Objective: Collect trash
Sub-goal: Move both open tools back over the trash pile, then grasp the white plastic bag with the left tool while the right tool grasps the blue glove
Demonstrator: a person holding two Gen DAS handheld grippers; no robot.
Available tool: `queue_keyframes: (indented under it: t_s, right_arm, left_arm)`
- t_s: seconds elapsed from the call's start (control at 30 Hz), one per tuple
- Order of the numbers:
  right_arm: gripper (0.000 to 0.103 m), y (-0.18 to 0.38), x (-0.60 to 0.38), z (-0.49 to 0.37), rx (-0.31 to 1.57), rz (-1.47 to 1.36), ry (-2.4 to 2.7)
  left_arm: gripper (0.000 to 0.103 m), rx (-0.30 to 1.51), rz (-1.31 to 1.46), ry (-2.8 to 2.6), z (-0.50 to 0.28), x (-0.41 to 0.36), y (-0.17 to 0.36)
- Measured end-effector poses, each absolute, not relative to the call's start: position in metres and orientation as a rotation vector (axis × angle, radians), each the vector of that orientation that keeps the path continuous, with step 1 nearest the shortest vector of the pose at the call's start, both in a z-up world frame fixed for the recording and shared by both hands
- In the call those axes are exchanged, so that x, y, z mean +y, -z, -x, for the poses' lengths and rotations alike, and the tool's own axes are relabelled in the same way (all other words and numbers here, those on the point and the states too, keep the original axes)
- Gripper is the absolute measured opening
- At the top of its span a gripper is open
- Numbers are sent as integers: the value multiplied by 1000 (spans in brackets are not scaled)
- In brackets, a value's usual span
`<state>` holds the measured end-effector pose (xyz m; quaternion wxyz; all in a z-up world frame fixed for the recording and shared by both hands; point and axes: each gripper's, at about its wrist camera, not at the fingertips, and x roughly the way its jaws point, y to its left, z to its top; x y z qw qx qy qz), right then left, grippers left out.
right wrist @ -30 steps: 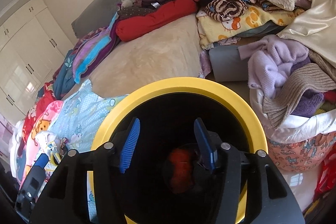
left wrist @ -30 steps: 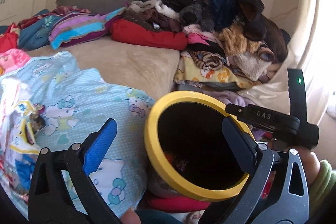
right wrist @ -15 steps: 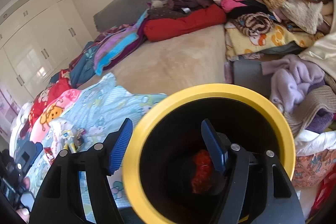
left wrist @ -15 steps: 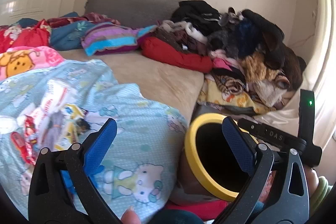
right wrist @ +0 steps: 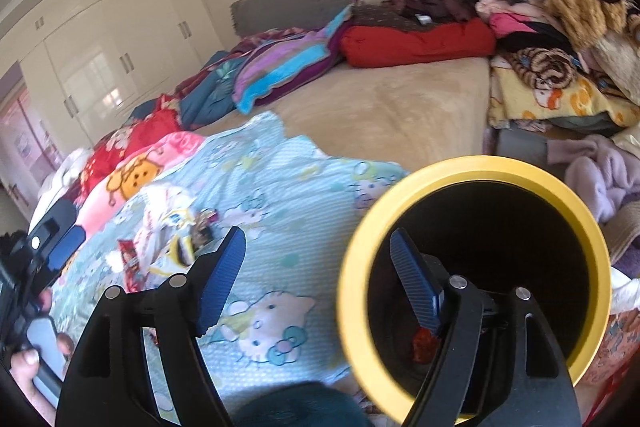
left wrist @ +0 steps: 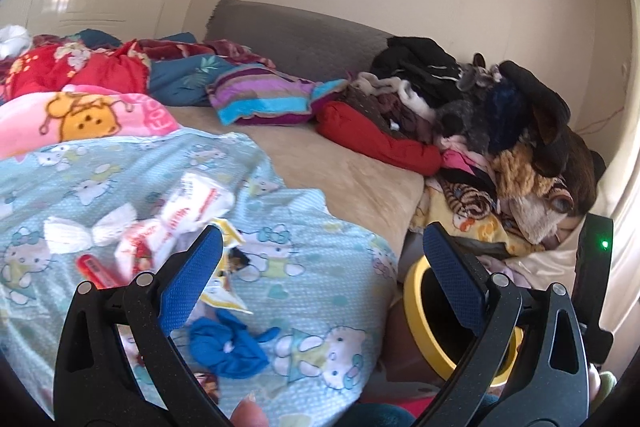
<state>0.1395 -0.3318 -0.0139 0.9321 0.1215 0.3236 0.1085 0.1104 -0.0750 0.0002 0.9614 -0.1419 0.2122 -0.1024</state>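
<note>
Right wrist view: my right tongs (right wrist: pixel 316 279) opening, empty, beside the yellow bin (right wrist: pixel 472 167); left tongs (left wrist: pixel 320 275) apart; wrappers (left wrist: pixel 188 215) next.

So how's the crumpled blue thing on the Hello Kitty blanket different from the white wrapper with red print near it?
The blue crumpled piece is one solid colour; the white wrapper carries red printing. The blue piece is bunched into a soft wad nearest the camera, while the white wrapper lies longer and flatter, farther up the blanket. The blue piece lies alone; the white wrapper sits among other wrappers. Both rest loose on the blanket, ungripped.
</note>
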Motion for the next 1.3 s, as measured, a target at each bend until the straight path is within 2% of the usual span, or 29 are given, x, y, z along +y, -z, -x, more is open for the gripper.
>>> queue_keyframes:
  t_s: [0.83,1.07,1.23,1.3]
  right_arm:
    - [75,45,-191,-118,754,-53,-460]
    - [75,58,-173,-125,784,-33,-475]
    - [75,71,-165,-133,820,-26,-475]
    - [75,76,-161,-137,837,-28,-478]
  left_arm:
    - [92,434,397,-32,-102,58,17]
    - [92,534,380,-56,-126,83,37]
    - [69,620,368,-48,-150,96,55]
    - [67,660,380,-19,-161,98,63]
